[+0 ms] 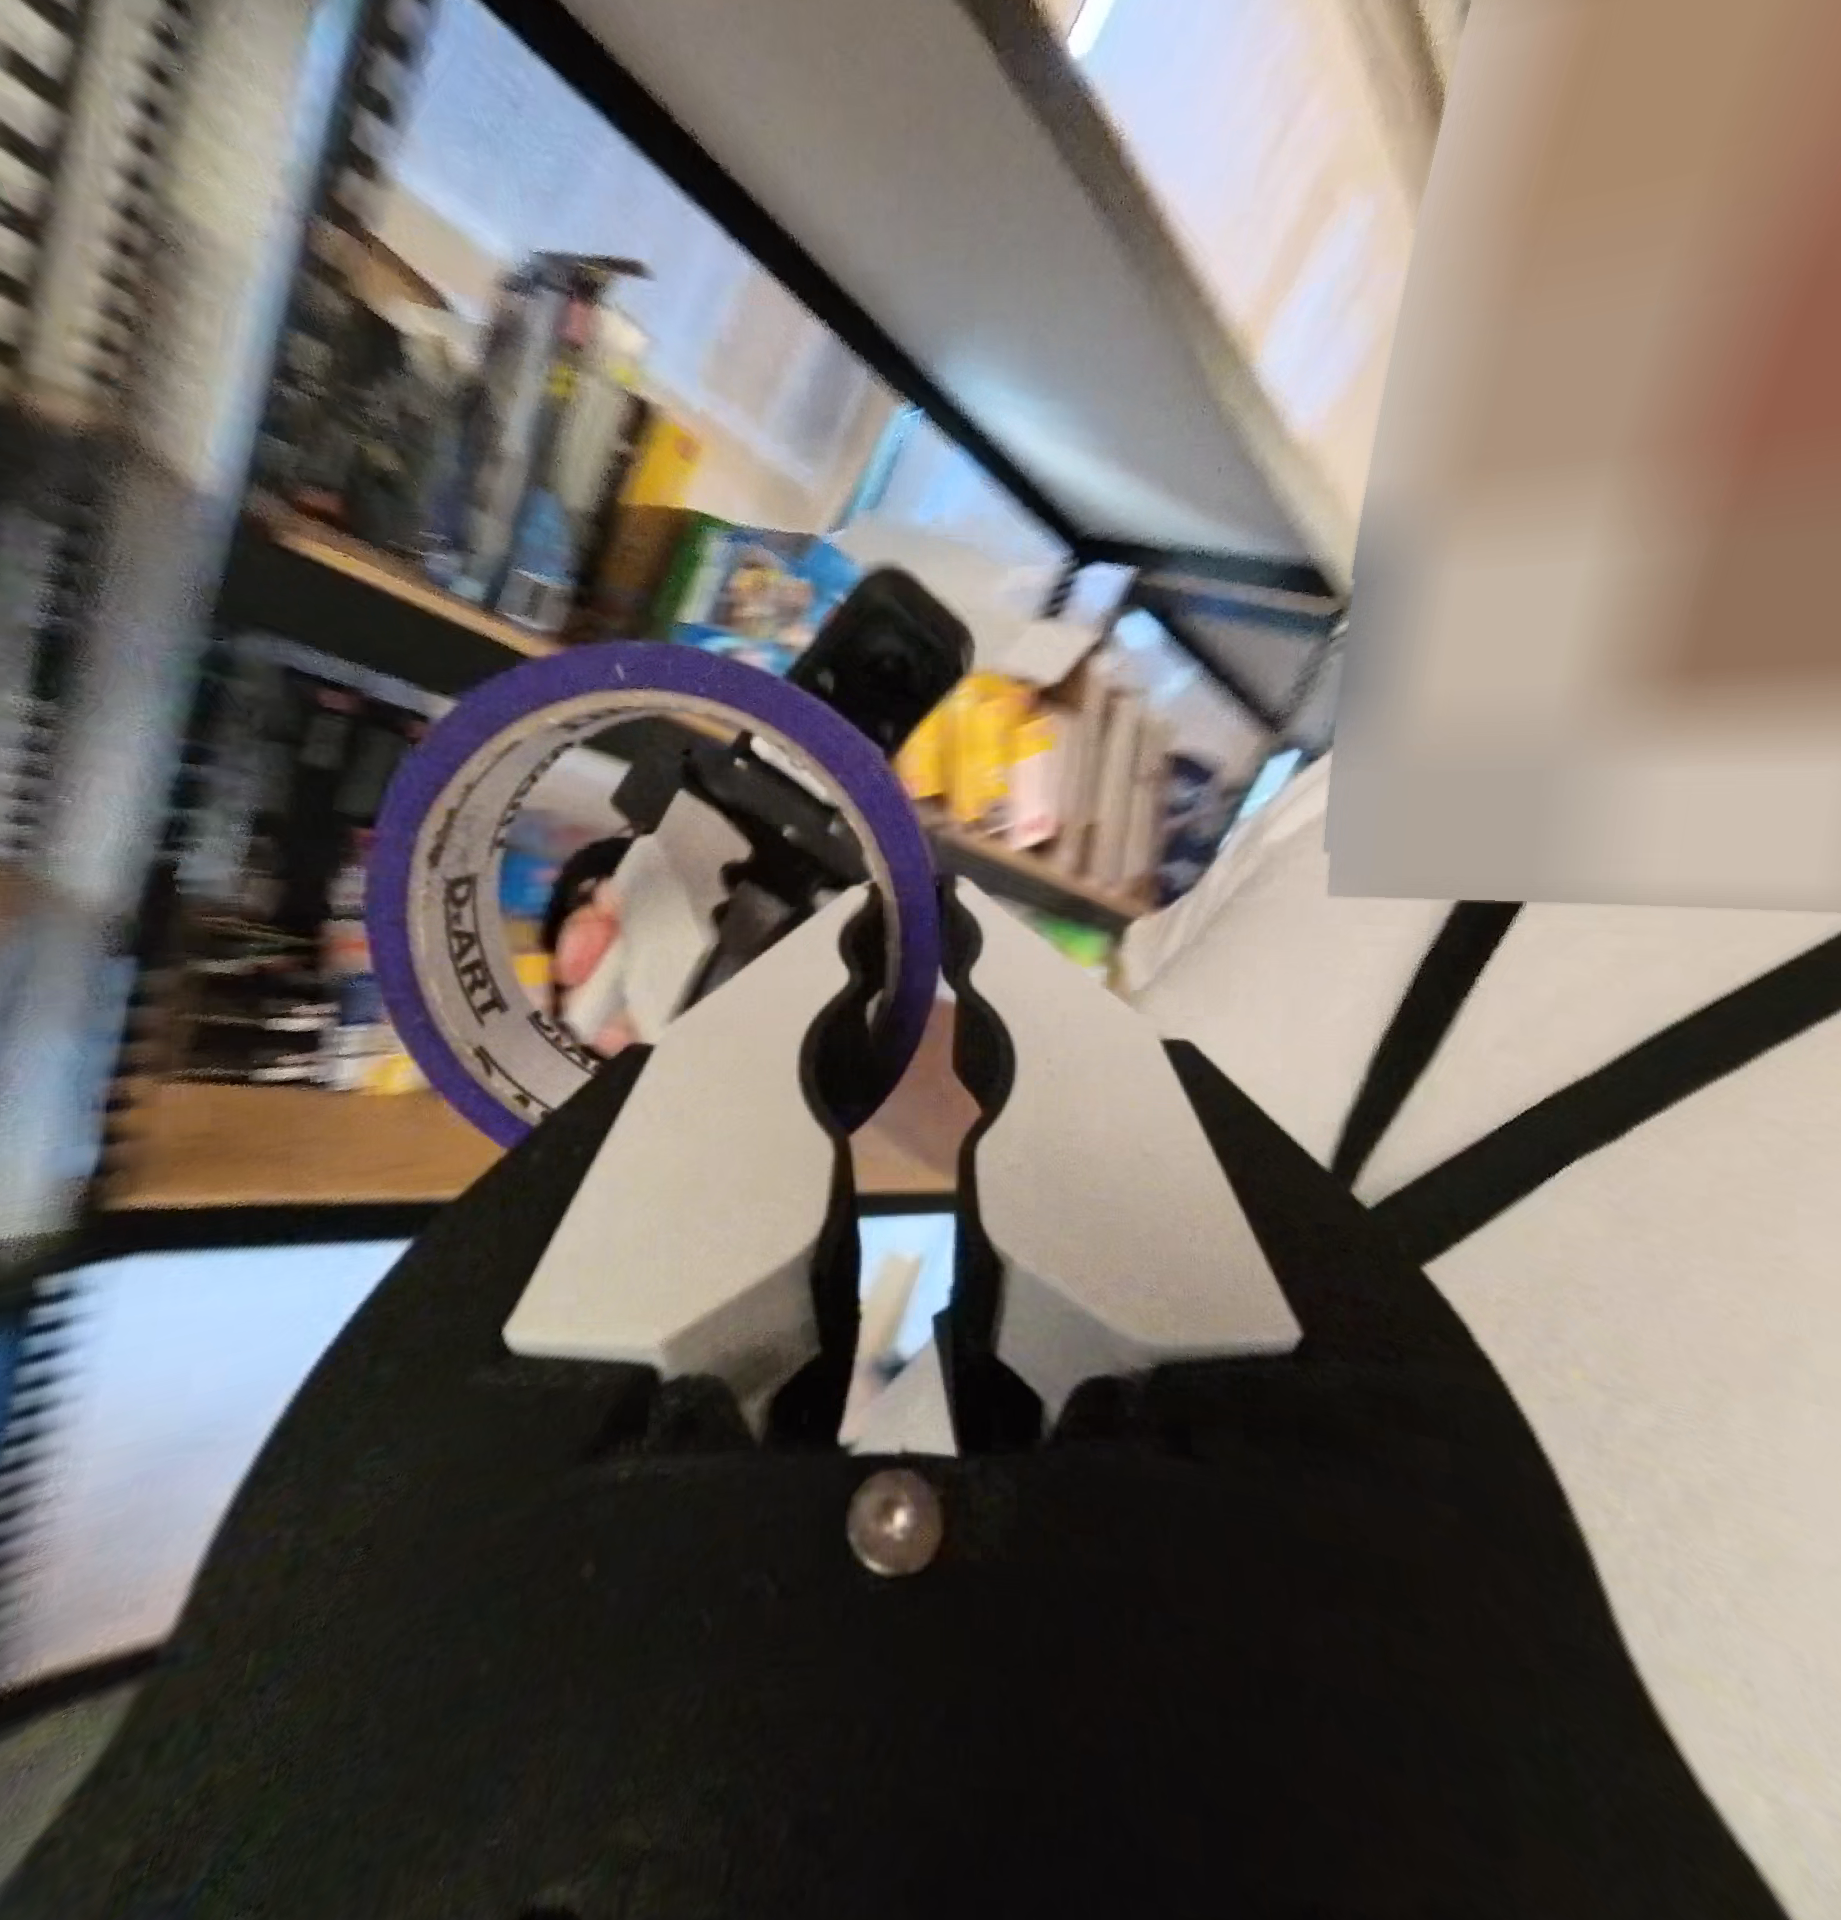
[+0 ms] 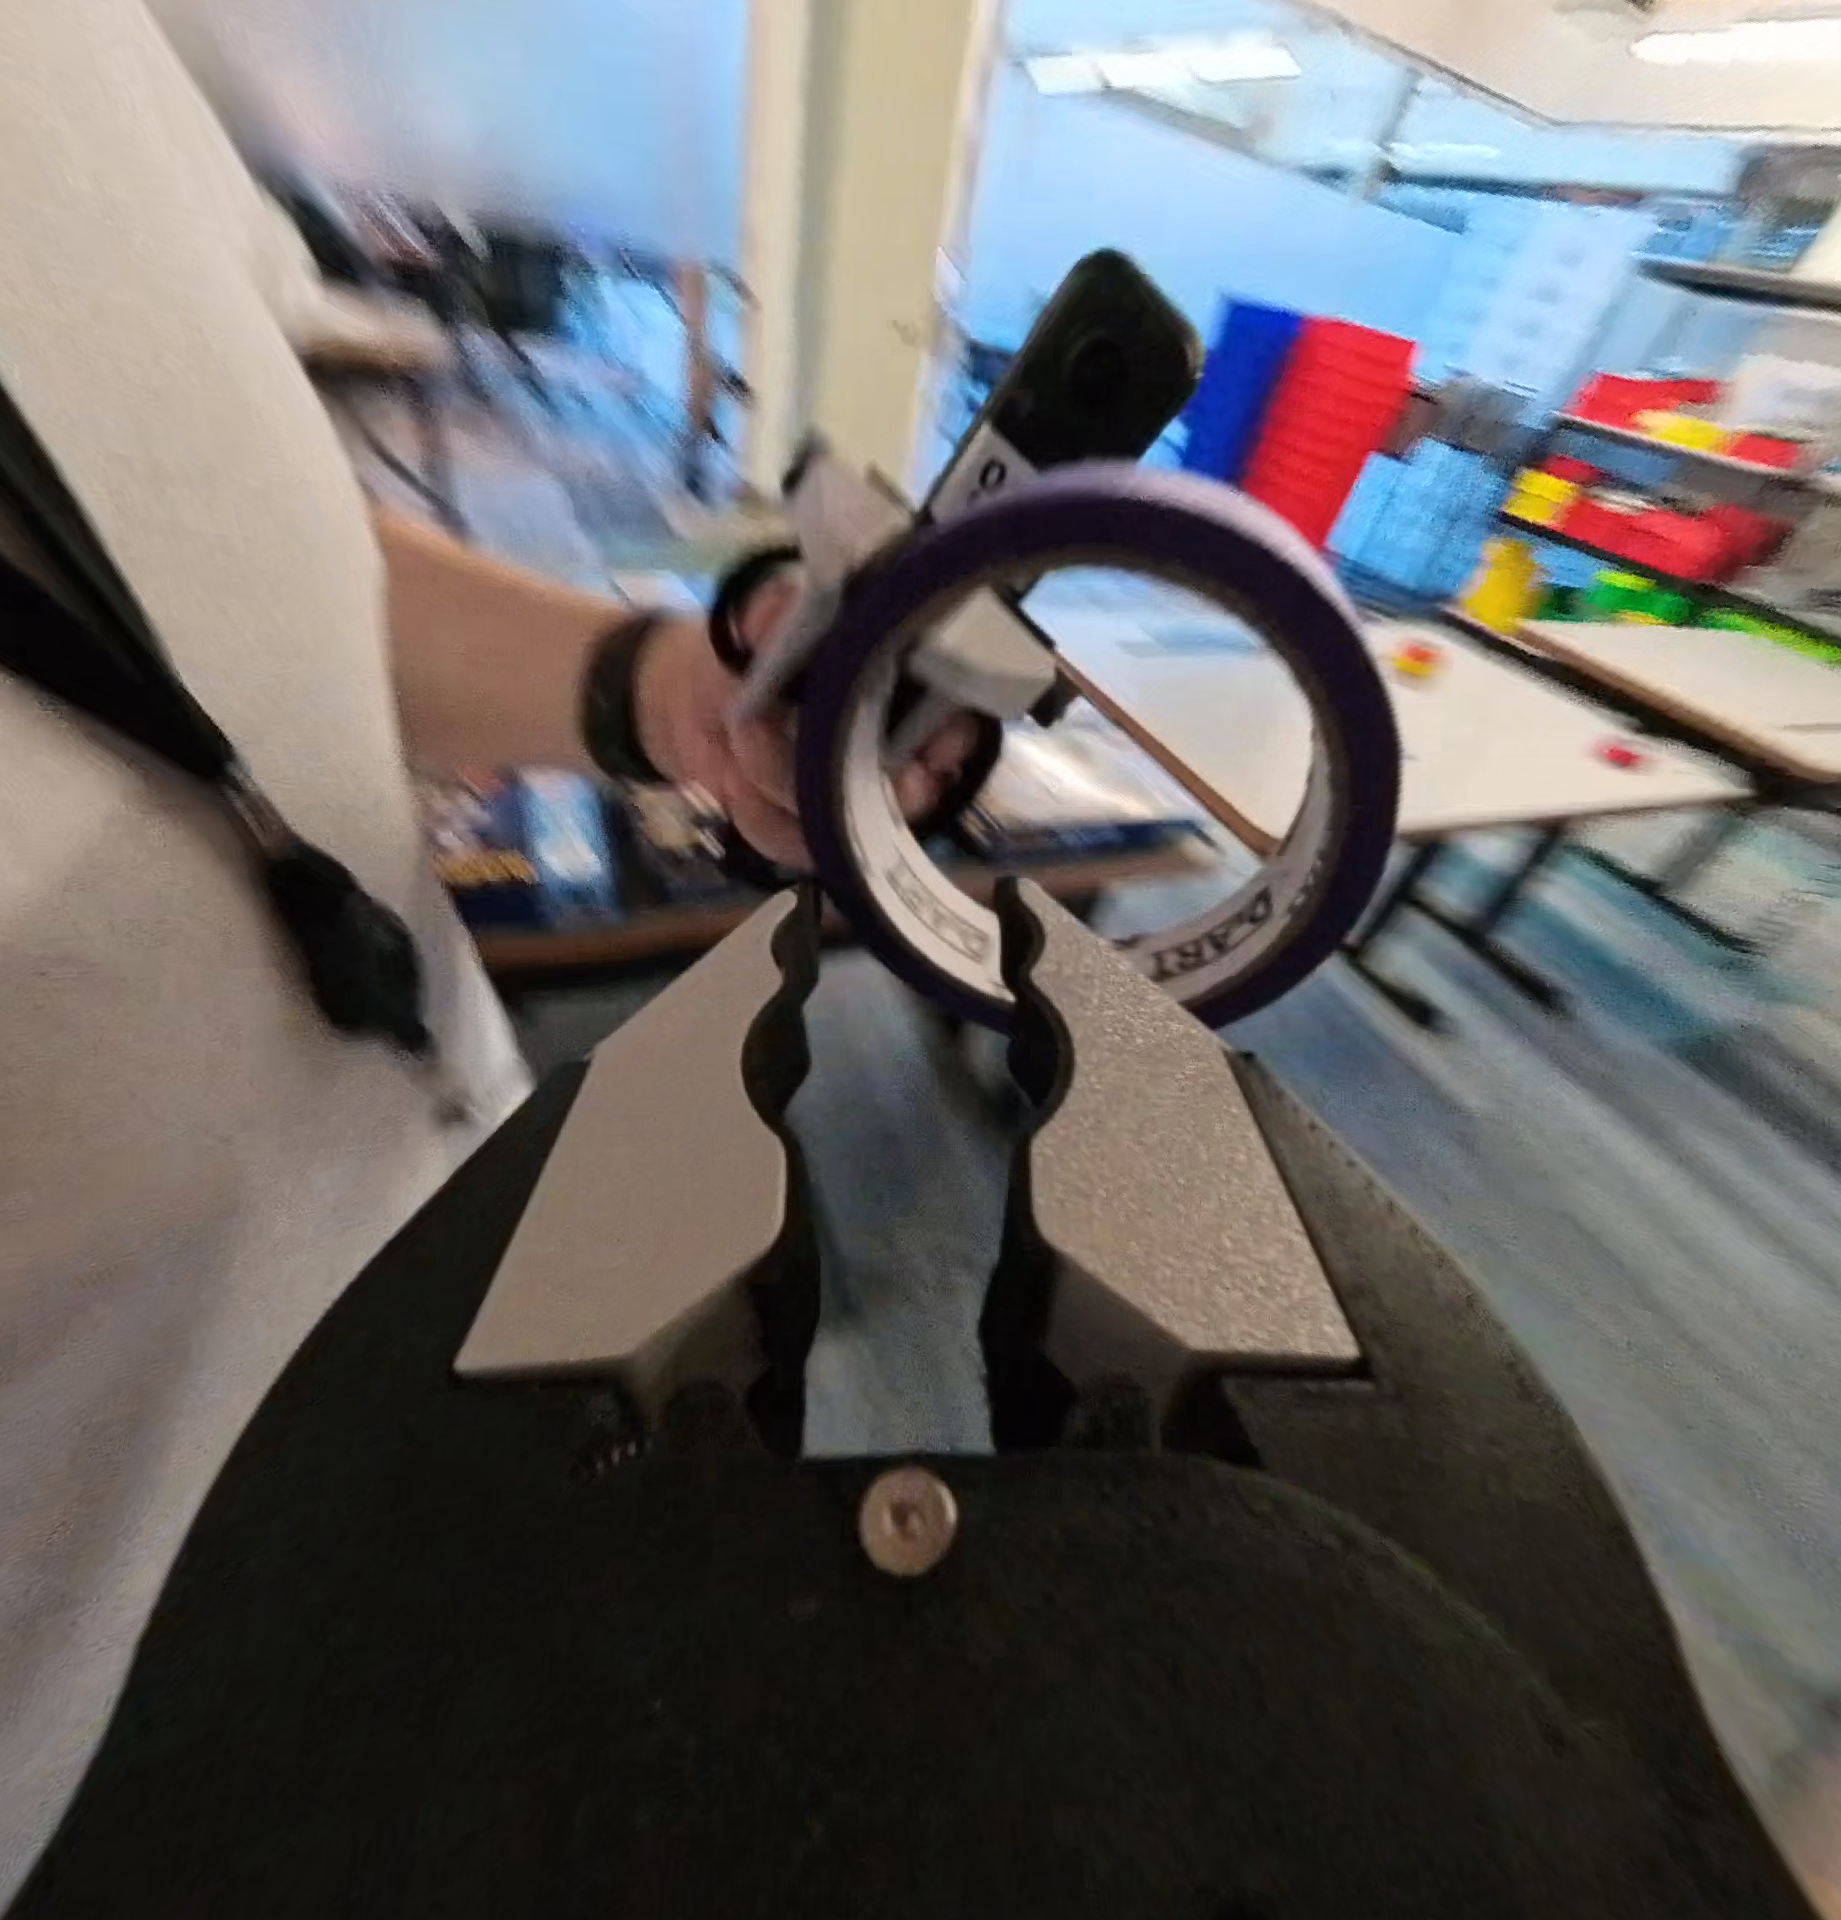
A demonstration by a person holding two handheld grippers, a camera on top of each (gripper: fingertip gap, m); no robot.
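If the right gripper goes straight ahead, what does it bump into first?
The tape, most likely. Its rim already sits between the right gripper fingertips, though the blur hides whether they touch it.

Bright, even indoor light; heavy motion blur on backgrounds, edges fisheye-stretched; near foreground sharp.
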